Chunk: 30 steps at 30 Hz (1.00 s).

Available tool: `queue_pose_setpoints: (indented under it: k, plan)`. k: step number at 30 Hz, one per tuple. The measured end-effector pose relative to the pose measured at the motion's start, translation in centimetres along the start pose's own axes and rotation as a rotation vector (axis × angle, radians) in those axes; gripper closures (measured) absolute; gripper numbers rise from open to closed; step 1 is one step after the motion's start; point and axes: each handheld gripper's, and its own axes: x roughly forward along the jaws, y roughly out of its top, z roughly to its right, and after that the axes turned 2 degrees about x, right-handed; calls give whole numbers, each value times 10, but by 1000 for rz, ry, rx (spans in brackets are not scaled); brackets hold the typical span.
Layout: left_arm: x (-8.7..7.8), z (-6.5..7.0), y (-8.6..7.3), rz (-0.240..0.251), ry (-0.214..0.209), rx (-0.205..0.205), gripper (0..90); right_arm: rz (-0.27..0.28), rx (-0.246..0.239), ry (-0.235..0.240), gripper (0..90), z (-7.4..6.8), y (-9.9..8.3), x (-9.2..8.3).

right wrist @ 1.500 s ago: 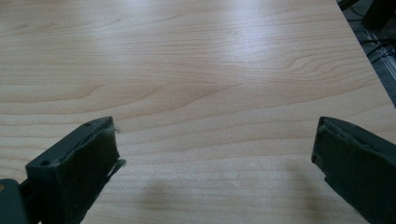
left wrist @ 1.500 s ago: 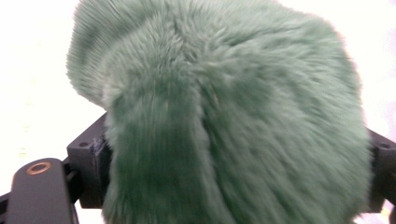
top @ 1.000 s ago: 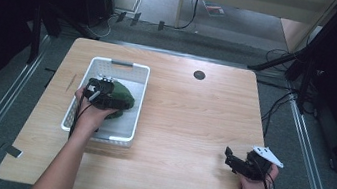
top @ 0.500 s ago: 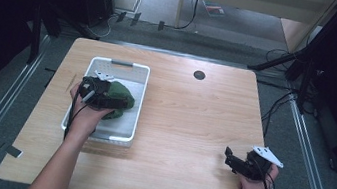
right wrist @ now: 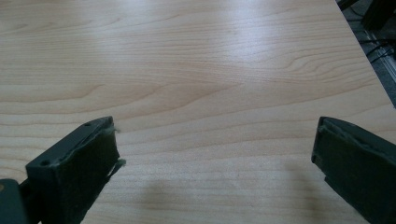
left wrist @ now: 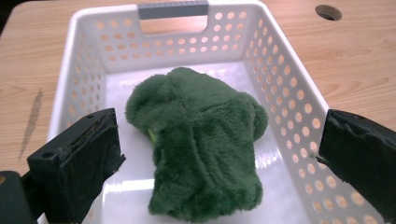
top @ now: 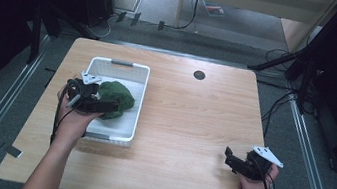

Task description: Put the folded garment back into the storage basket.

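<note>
Slightly toward the near edge of the table (top: 191,128), the left gripper (left wrist: 219,154) has been withdrawn, jaws spread and empty. The green plush toy (left wrist: 198,140) lies released in the white basket (left wrist: 285,70) near the left edge. Withdrawal should be completed upward, clear of the rim. The right gripper (right wrist: 215,158) rests spread at the near right corner.

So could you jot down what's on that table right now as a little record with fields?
table: light wooden table
basket: white perforated plastic basket, near the table's left side
toy: green plush broccoli lying inside the basket
left gripper: jaws open, over the basket, either side of the toy, not closed on it
right gripper: jaws open, holding nothing, over bare wood near the front right
table hole: dark round grommet near the far edge
</note>
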Motion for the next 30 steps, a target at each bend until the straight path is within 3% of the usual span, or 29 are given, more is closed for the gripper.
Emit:
queue_pose_setpoints:
  k: [6, 17, 30]
  plan:
    - [-17, -21, -13, 48, 17, -51, 0, -1, 1, -1, 7, 0, 0, 0]
    - [-47, -59, -39, 112, 44, -108, 0, 1, 6, -3, 7, 0, 0, 0]
    - [-70, -107, -89, 185, 93, -200, 0, -3, 2, -6, 7, 0, 0, 0]
